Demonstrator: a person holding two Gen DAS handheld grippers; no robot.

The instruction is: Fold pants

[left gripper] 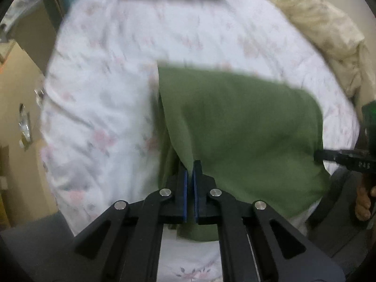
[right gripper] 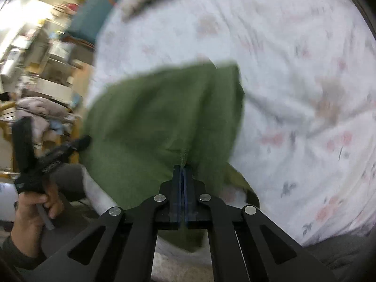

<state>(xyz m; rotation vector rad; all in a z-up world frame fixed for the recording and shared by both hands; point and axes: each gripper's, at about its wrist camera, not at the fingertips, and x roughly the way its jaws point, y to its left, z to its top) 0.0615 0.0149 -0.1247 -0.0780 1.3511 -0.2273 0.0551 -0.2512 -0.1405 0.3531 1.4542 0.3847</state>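
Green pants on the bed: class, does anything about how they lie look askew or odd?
Nothing is damaged. The green pants lie folded on the floral bedsheet, but their near edge is bunched up where both pairs of fingers pinch it.

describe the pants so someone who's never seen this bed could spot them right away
Start from the white flowered bedspread that fills most of each view. On its near edge lie the pants, a flat olive-green slab of cloth. They are the only plain, dark-coloured thing on the sheet, and both grippers' jaws pinch their near hem.
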